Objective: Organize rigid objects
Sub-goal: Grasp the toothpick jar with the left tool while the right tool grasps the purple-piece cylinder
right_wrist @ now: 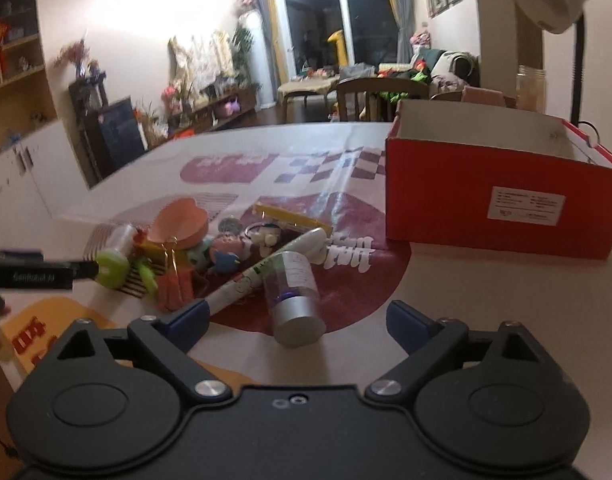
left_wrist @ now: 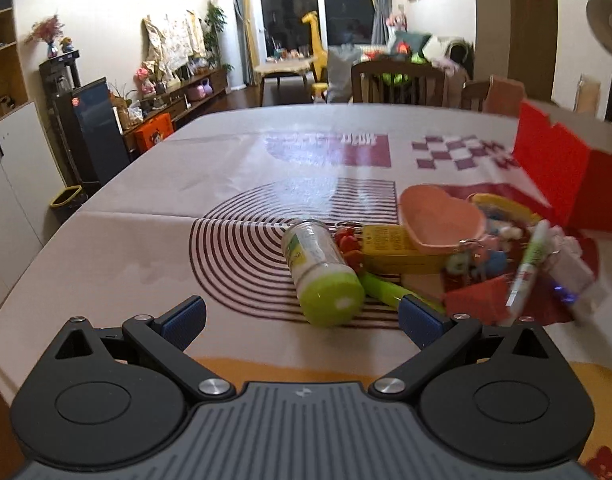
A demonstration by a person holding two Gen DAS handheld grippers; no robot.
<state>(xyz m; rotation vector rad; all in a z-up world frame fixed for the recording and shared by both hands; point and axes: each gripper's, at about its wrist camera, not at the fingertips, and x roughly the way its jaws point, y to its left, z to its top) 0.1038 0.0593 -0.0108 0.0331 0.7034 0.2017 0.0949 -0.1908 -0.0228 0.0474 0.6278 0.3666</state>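
Observation:
A pile of small objects lies on the table. In the left wrist view my left gripper (left_wrist: 302, 320) is open, its fingers either side of a lying jar with a green lid (left_wrist: 323, 274). Behind it are a yellow box (left_wrist: 397, 250), a pink heart-shaped dish (left_wrist: 441, 220) and a white-green tube (left_wrist: 531, 266). In the right wrist view my right gripper (right_wrist: 296, 320) is open just in front of a lying bottle with a silver cap (right_wrist: 294, 294). The white tube (right_wrist: 266, 270) lies beside it. An open red box (right_wrist: 501, 184) stands at the right.
The red box also shows in the left wrist view (left_wrist: 565, 172) at the right. My left gripper's side shows in the right wrist view (right_wrist: 38, 272) by the green-lidded jar (right_wrist: 114, 256). Chairs (left_wrist: 397, 80) stand behind the table's far edge.

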